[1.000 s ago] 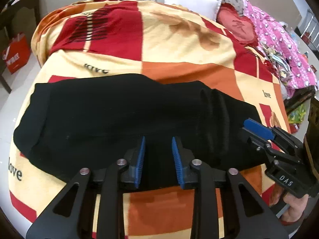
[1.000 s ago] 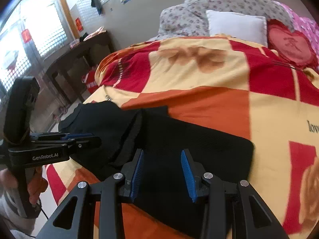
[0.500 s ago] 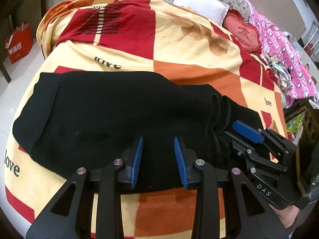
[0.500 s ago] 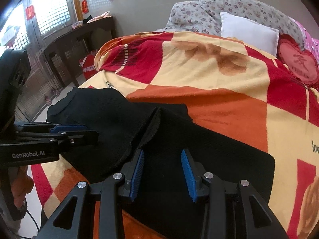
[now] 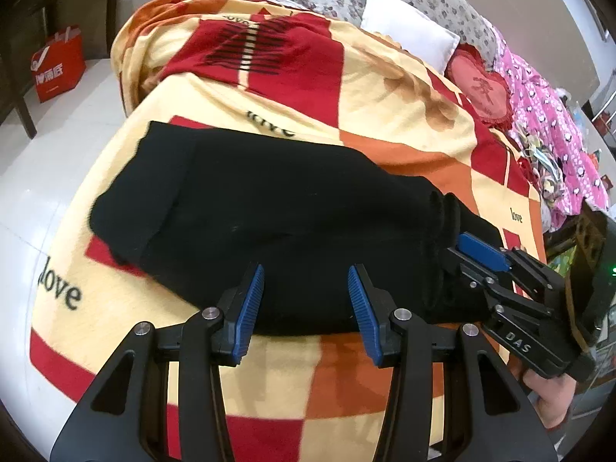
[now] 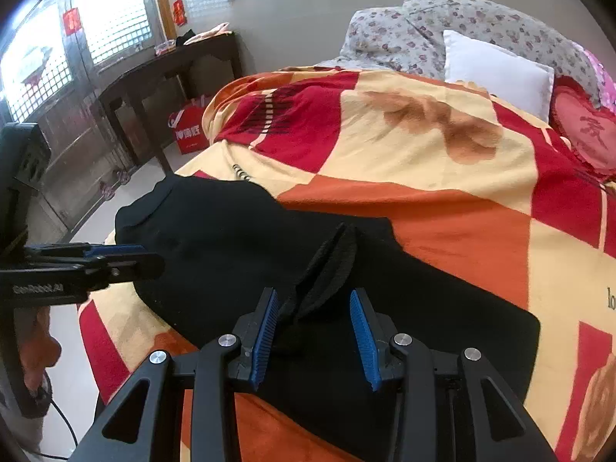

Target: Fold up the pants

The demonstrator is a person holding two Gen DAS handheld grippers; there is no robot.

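Note:
Black pants (image 5: 277,227) lie folded lengthwise across the near end of a bed, with a bunched ridge of cloth near their right part (image 6: 327,265). My left gripper (image 5: 306,308) is open and empty, just above the pants' near edge. My right gripper (image 6: 313,327) is open and empty, its blue pads either side of the bunched ridge. The right gripper also shows in the left wrist view (image 5: 481,258), at the pants' right end. The left gripper shows in the right wrist view (image 6: 115,256), at the pants' left end.
The bed carries a red, orange and yellow checked blanket (image 5: 385,88). A white pillow (image 6: 496,73), a red heart cushion (image 6: 585,134) and pink bedding (image 5: 546,115) lie at its head. A dark table (image 6: 161,73) and a red bag (image 5: 57,65) stand on the floor to the left.
Both grippers have pulled back toward the bed's near edge, so the pants sit further from the cameras. The left gripper's jaws have opened wider. The pants lie much as before.

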